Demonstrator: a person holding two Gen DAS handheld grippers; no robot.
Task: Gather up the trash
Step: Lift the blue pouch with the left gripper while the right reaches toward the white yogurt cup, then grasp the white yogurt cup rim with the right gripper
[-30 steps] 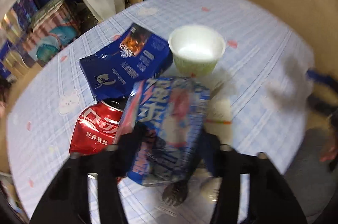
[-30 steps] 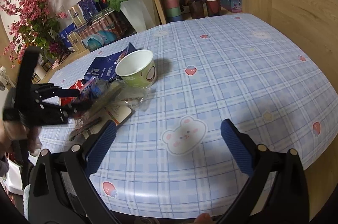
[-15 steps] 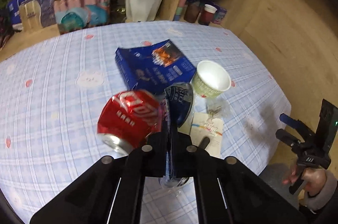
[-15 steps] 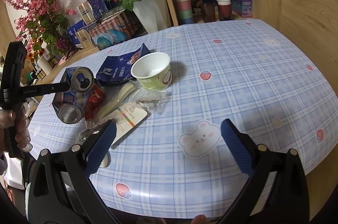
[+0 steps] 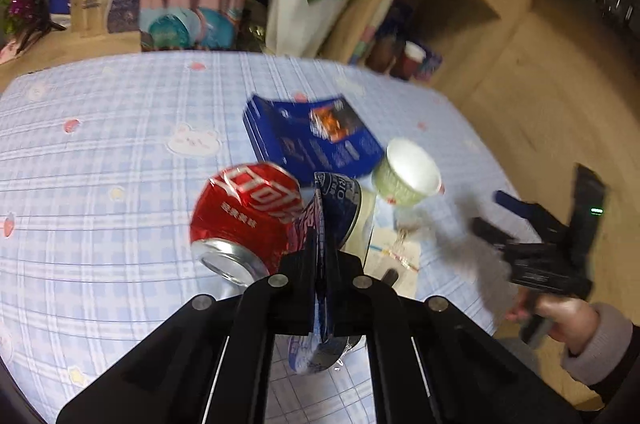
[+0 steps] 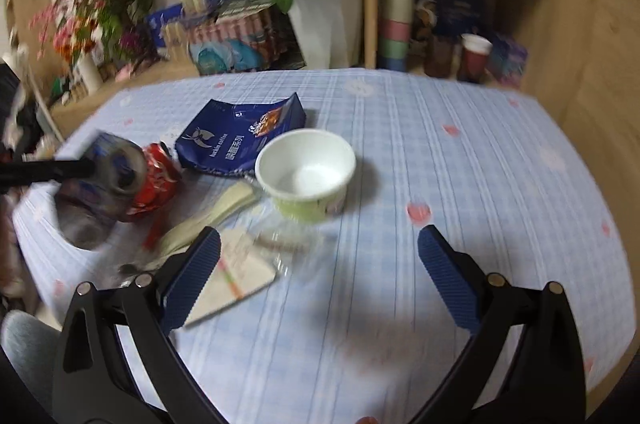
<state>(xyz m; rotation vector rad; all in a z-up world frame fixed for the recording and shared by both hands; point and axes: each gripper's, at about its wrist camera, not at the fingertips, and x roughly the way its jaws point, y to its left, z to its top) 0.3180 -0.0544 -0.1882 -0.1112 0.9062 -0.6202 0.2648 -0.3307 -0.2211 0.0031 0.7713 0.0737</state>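
My left gripper (image 5: 322,264) is shut on a crumpled blue snack wrapper (image 5: 338,207), held edge-on above the checked tablecloth (image 5: 120,151). A crushed red cola can (image 5: 248,216) lies against the wrapper's left side; I cannot tell whether it rests on the table. In the right wrist view the left gripper (image 6: 92,165) holds the wrapper (image 6: 100,183) beside the can (image 6: 158,179). My right gripper (image 6: 320,244) is open and empty, just short of a green-and-white paper bowl (image 6: 306,171). A dark blue coffee bag (image 6: 240,139) lies behind the bowl.
A white paper card (image 6: 236,272), clear plastic film (image 6: 288,240) and a pale strip (image 6: 216,212) lie near the bowl. A white vase of red roses (image 6: 328,23), boxes and a wooden shelf with stacked cups (image 6: 396,23) stand behind the table. The table edge (image 5: 480,159) drops off at right.
The left gripper shut on the blue wrapper and raised it off the table while rolling. The right gripper swung in over the table toward the bowl and stayed open.
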